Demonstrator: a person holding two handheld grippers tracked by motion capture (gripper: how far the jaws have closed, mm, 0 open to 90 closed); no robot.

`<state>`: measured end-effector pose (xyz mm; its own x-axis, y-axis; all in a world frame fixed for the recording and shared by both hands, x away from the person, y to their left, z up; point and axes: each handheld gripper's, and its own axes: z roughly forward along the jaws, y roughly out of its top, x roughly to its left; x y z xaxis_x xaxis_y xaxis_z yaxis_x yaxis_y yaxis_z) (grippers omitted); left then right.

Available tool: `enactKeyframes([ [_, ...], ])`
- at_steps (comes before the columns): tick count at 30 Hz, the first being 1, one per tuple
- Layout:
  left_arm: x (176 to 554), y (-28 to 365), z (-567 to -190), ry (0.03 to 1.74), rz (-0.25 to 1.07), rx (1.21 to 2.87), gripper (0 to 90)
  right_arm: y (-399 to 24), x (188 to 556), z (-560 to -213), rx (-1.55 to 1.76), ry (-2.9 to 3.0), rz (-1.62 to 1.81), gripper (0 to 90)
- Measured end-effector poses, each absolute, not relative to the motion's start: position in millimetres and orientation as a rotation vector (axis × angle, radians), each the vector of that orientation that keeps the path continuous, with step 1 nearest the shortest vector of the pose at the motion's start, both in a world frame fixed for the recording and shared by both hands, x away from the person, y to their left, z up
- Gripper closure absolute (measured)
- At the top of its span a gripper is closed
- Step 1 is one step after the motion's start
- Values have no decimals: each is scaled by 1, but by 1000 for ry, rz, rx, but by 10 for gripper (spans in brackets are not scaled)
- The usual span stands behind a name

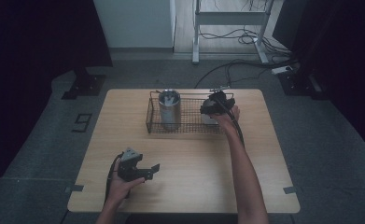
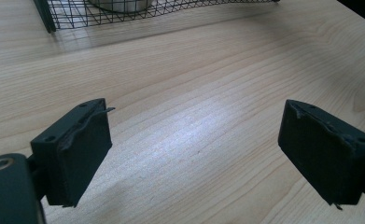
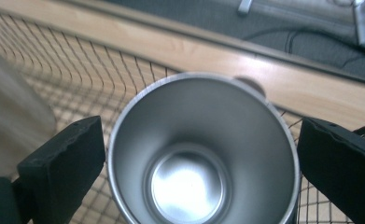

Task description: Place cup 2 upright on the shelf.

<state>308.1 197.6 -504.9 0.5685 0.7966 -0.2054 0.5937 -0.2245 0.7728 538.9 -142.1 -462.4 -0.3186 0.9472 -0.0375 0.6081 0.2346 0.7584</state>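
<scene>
The right tool (image 3: pixel 199 154) straddles an upright steel cup (image 3: pixel 201 154) in the wire basket (image 1: pixel 154 116), jaws apparently not yet pressing; next, close and lift, while the left tool (image 2: pixel 196 154) idles open over the surface (image 2: pixel 194 93).

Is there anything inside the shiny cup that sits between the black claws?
No, the right gripper view looks straight down into the steel cup, and its bare shiny bottom holds nothing.
</scene>
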Motion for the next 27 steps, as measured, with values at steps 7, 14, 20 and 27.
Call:
enactKeyframes([
  [7, 308, 197, -504, 1118, 291, 1926, 96, -152, 528, -454, 1396, 1972, 992, 5],
  [14, 307, 195, -504, 1113, 290, 1928, 96, -164, 513, -449, 1393, 1951, 1039, 22],
  [20, 307, 193, -504, 1111, 294, 1931, 96, -173, 496, -449, 1370, 1948, 1087, 48],
  [27, 307, 191, -506, 1108, 296, 1944, 96, -177, 473, -444, 1317, 1965, 1105, 57],
])
